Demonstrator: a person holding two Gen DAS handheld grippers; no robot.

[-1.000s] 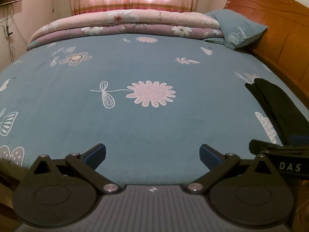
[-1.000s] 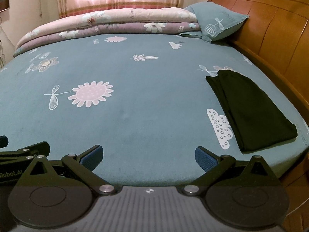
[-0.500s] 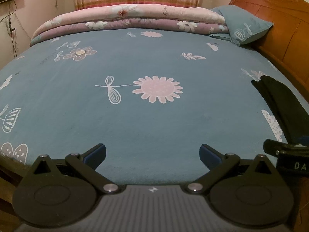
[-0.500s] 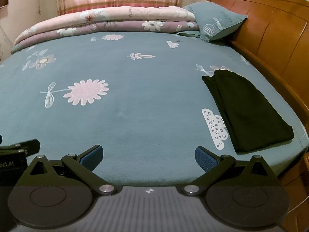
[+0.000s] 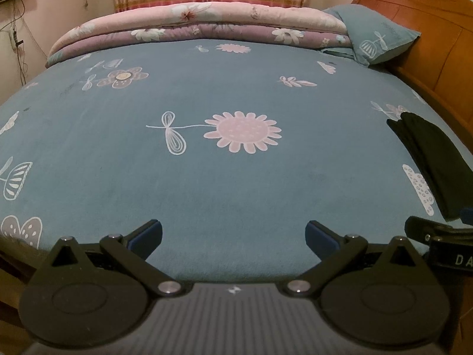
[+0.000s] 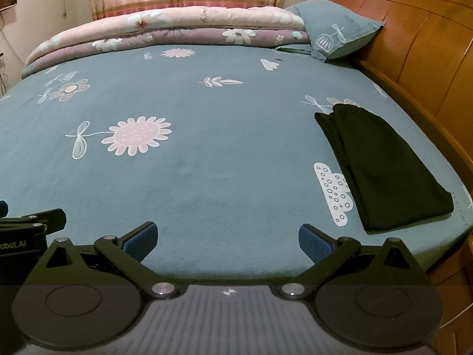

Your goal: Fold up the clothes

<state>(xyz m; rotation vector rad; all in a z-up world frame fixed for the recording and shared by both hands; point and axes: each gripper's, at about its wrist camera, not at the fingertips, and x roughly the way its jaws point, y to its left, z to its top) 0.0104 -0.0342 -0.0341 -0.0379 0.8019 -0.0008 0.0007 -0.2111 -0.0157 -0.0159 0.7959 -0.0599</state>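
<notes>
A black garment [image 6: 384,165] lies folded into a long narrow rectangle on the right side of the bed, near the wooden side rail; in the left wrist view the same black garment [image 5: 434,159] shows at the far right. My left gripper [image 5: 233,236] hovers open over the bed's near edge with nothing between its blue pads. My right gripper [image 6: 226,238] is open too and holds nothing, with the garment ahead and to its right. Each gripper's body shows at the edge of the other's view.
The bed [image 5: 207,183] has a blue flowered sheet. A folded pink and purple quilt [image 5: 201,26] lies along the far end, with a blue pillow [image 6: 337,32] at the back right. A wooden headboard [image 6: 419,44] runs along the right side.
Both views have shifted slightly, tilting down and back from the bed. Both grippers stay open, and the black garment has not moved on the sheet.
</notes>
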